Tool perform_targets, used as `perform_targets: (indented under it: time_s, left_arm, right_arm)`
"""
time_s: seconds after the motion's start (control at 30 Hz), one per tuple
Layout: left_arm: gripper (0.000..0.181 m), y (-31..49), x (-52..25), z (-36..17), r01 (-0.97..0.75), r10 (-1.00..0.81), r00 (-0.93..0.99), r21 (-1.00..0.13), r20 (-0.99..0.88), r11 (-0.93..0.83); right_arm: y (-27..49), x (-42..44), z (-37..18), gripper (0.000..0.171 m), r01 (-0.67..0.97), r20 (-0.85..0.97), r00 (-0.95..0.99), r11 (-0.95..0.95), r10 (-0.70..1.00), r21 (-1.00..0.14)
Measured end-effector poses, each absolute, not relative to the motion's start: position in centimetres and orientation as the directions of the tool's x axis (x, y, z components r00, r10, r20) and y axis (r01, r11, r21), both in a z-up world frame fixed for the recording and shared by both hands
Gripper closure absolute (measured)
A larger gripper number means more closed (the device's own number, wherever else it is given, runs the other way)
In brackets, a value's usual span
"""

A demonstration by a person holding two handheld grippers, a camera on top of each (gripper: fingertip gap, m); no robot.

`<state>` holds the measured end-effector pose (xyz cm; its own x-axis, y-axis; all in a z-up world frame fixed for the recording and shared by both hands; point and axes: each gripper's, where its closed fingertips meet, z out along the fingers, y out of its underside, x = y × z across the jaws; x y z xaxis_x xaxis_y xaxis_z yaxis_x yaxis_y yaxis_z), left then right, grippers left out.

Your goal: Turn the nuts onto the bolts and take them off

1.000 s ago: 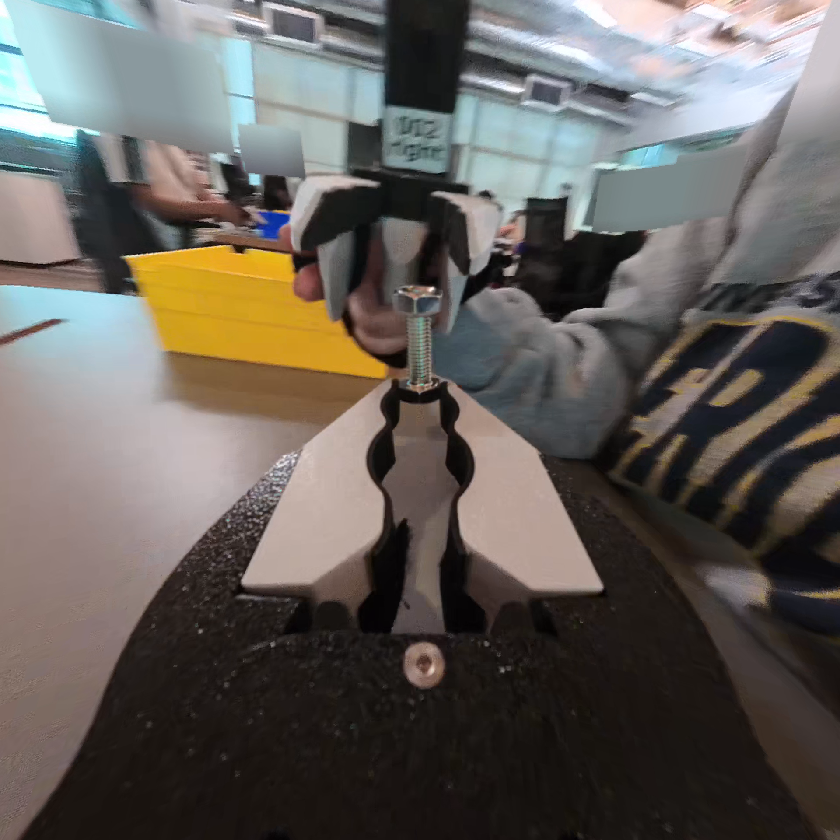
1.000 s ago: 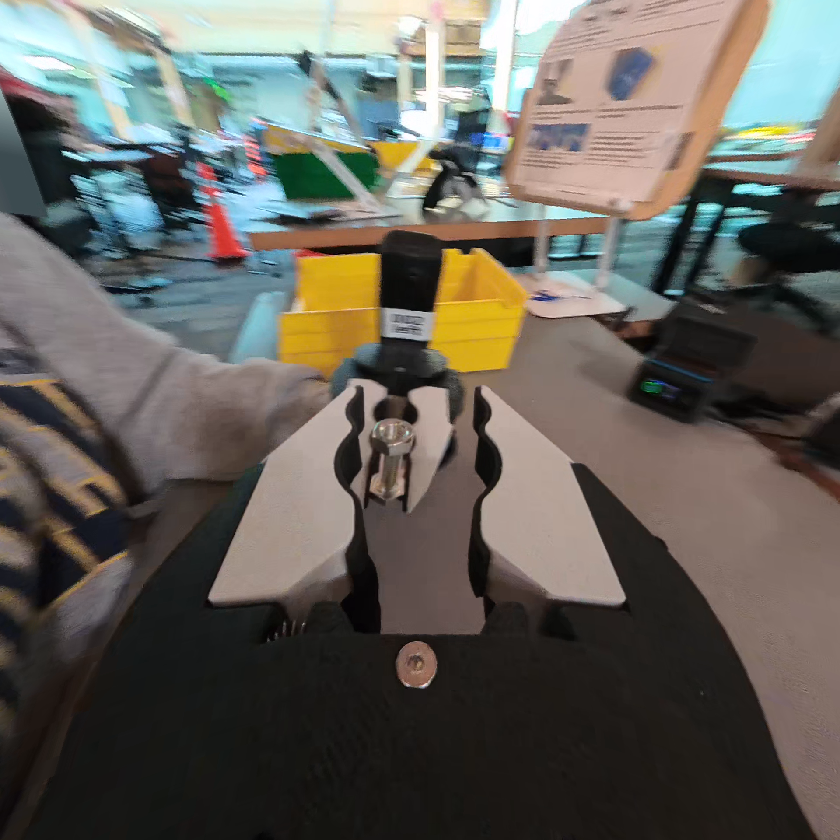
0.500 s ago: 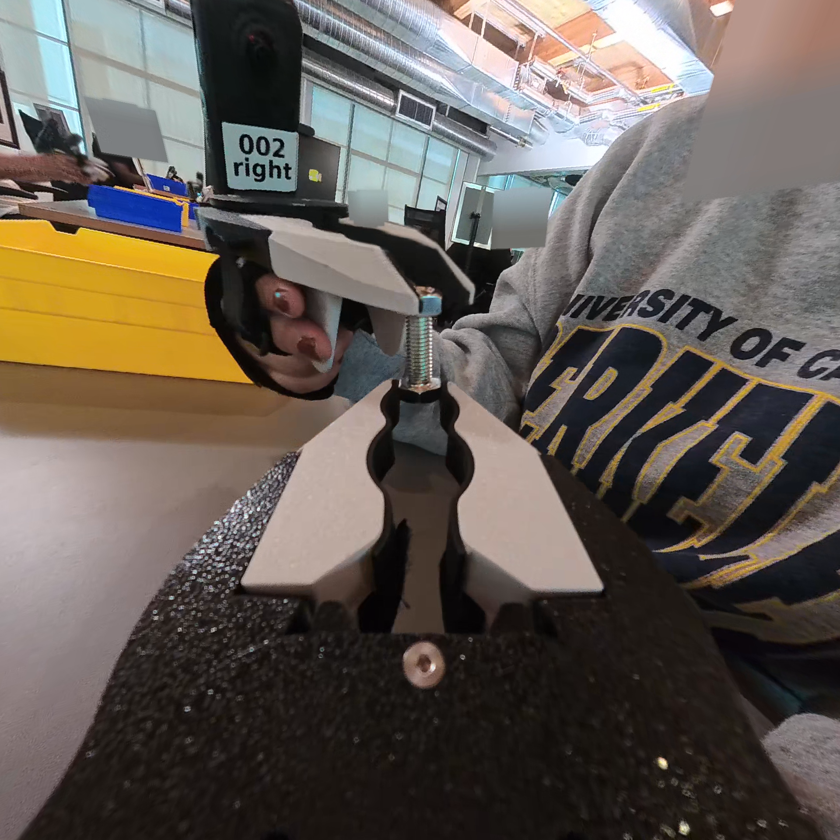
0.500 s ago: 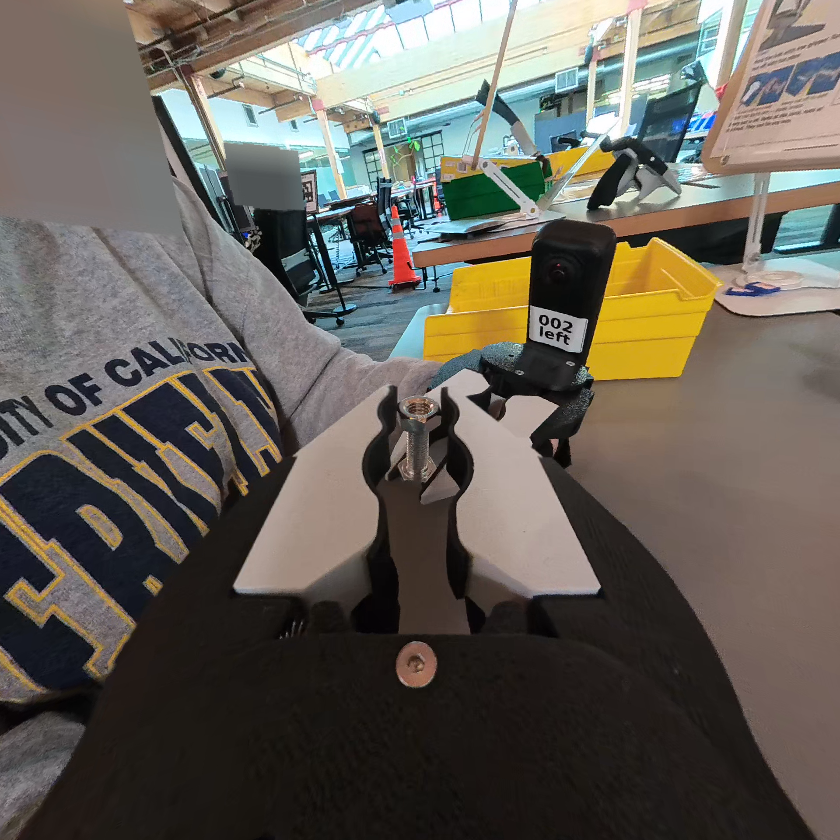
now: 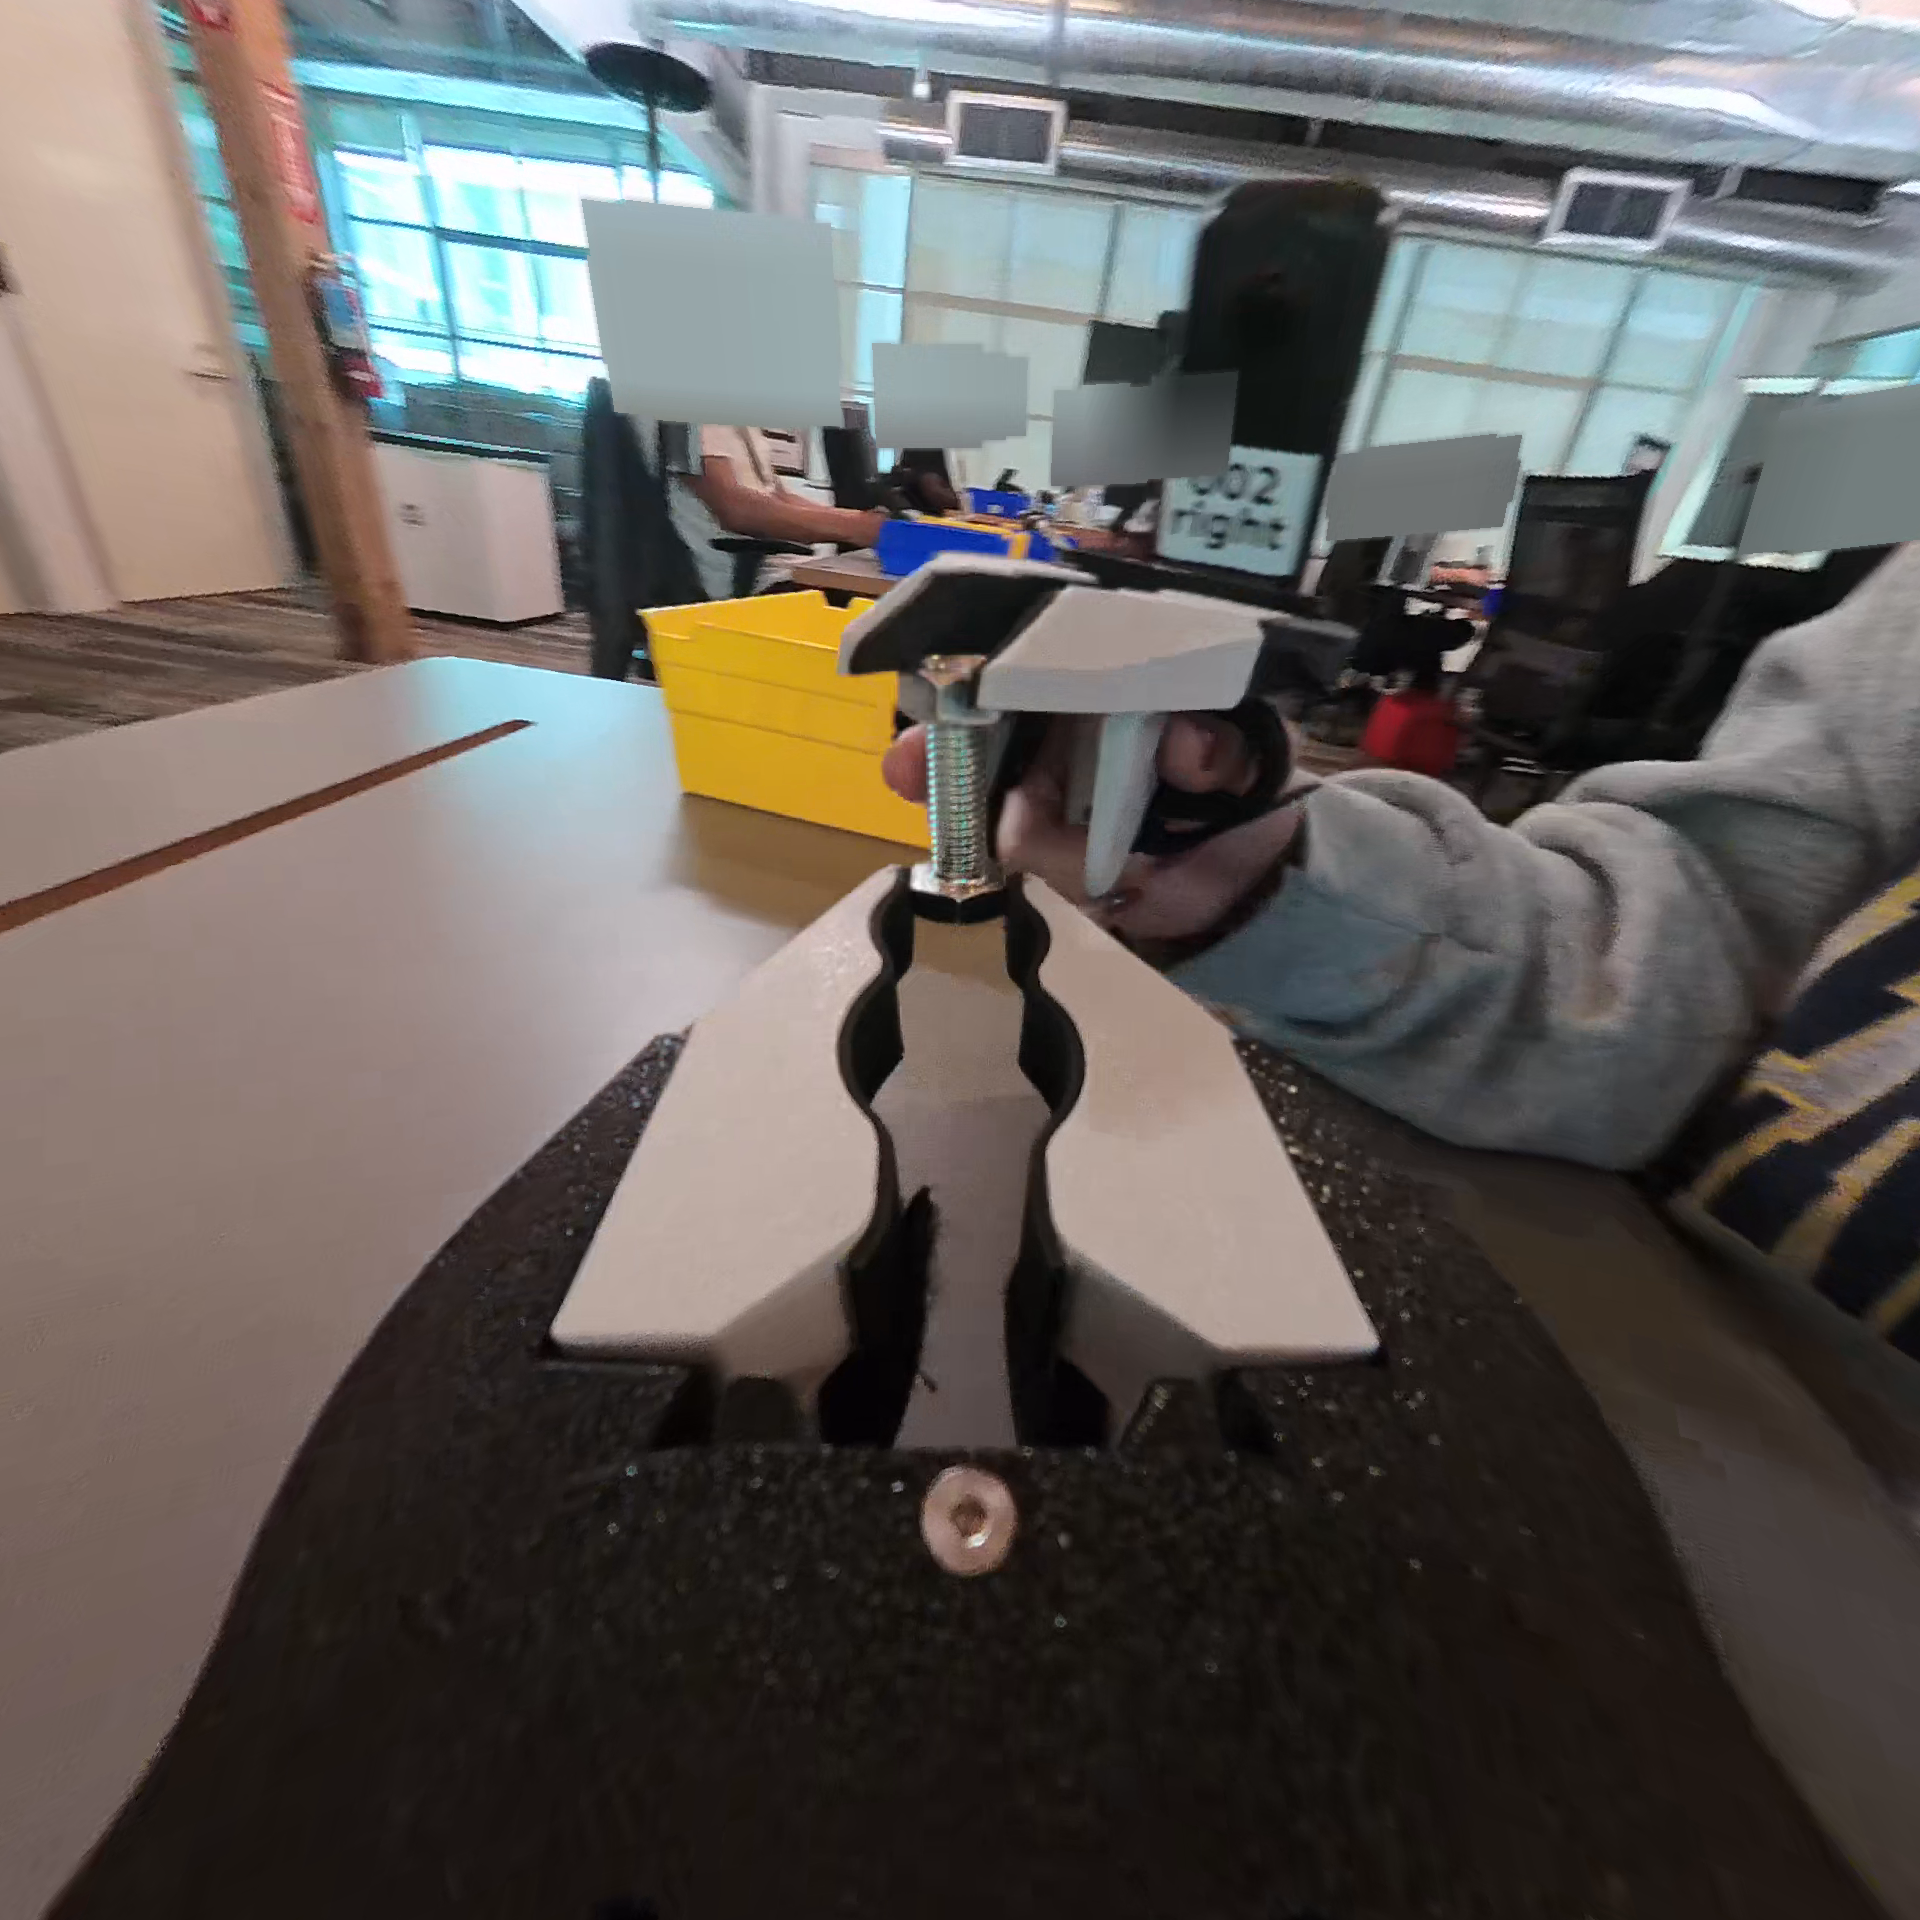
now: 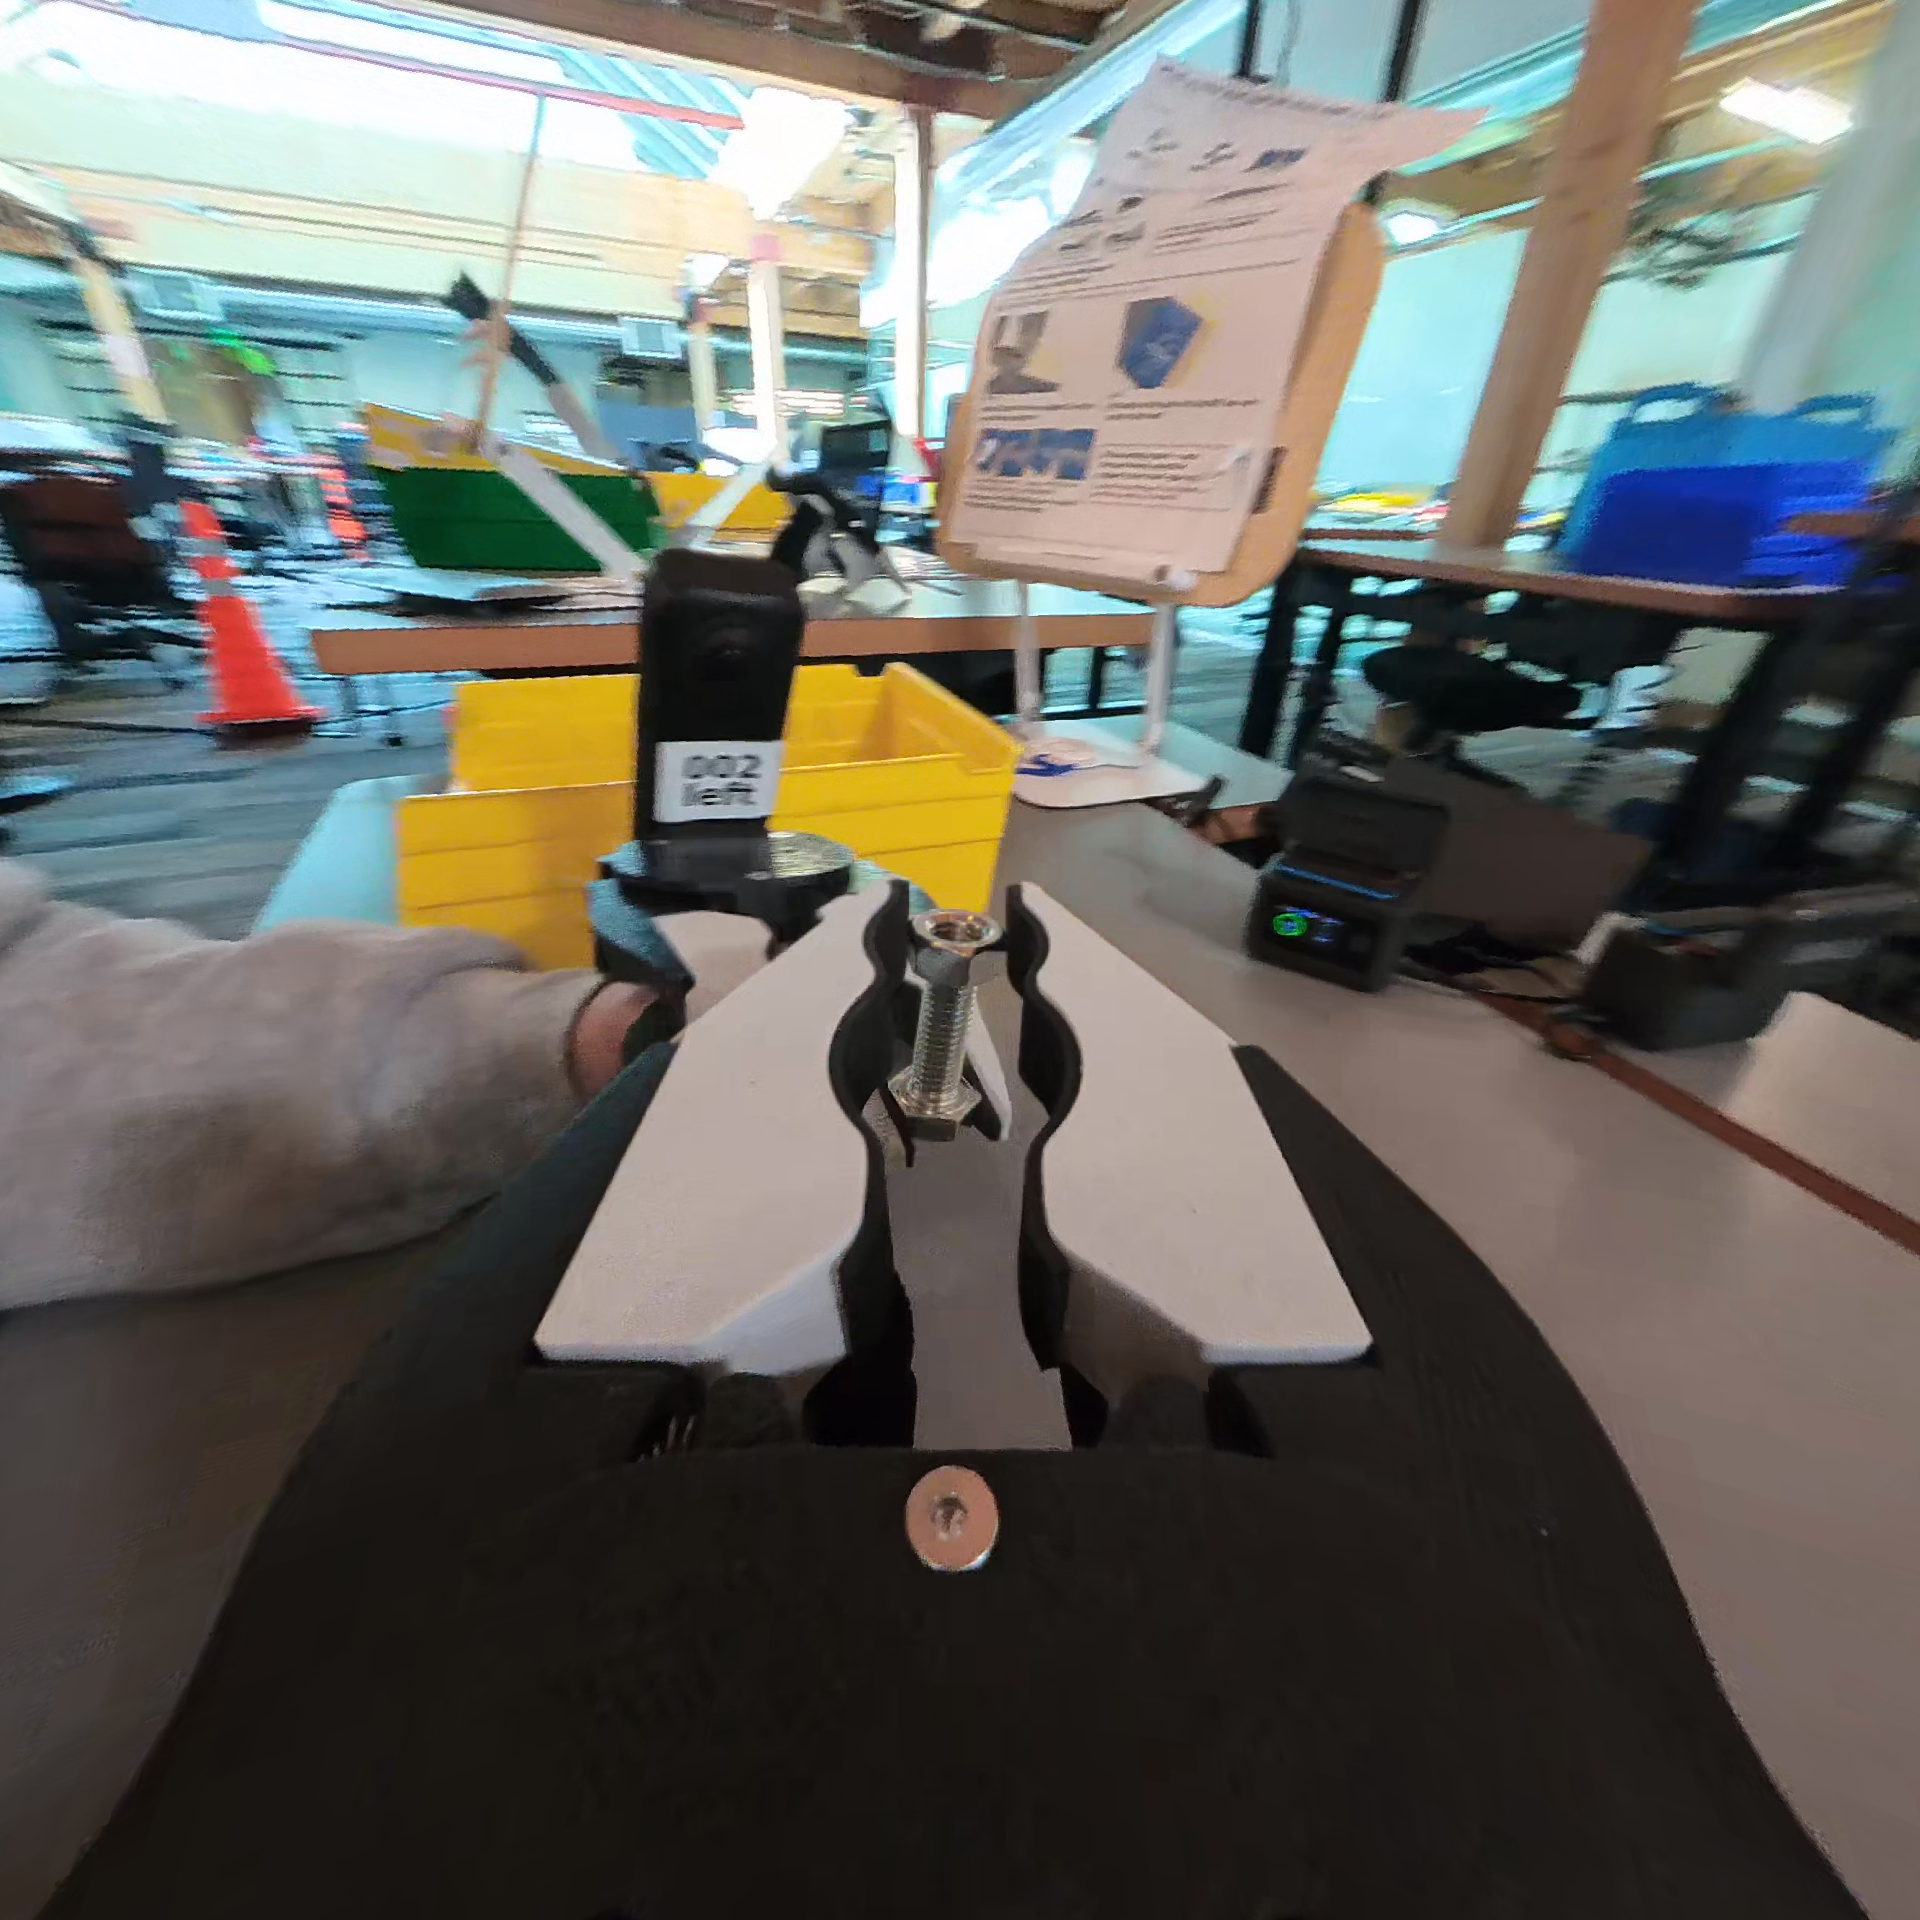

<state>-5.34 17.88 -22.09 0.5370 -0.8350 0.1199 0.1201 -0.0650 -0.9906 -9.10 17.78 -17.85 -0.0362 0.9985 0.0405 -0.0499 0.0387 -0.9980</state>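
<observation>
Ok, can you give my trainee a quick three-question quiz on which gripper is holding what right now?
1. True or false: the silver threaded bolt stands roughly upright, spanning between the two grippers.
2. What is the left gripper clamped on?
A. the silver hex nut at the bolt's lower end
B. nothing, it is open
C. a screwdriver
3. Fill in: the right gripper is shut on the bolt's ____ end (upper or lower).

Key: 1 true; 2 A; 3 upper.
</observation>
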Motion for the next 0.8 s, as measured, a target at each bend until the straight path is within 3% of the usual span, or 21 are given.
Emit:
perform_targets:
  time_s: [0.33,0.5,0.8]
  left_arm:
    - [0.166,19.3,-6.7,-22.7,0.061,-0.742,0.667,-0.997,0.071,-0.041]
    - [0.166,19.1,-6.4,-23.1,0.025,-0.765,0.642,-0.998,0.059,-0.055]
    - [0.166,19.9,-7.7,-23.5,0.039,-0.718,0.690,-0.995,0.090,-0.088]
  right_arm:
    - [19.3,-9.9,-18.3,0.154,-0.043,0.091,0.206,0.102,0.974,-0.994]
    - [18.5,-9.9,-18.2,0.113,-0.055,0.021,0.095,0.026,0.995,-0.998]
    - [17.4,-10.3,-19.7,0.104,0.027,0.003,-0.004,0.003,1.000,-1.000]
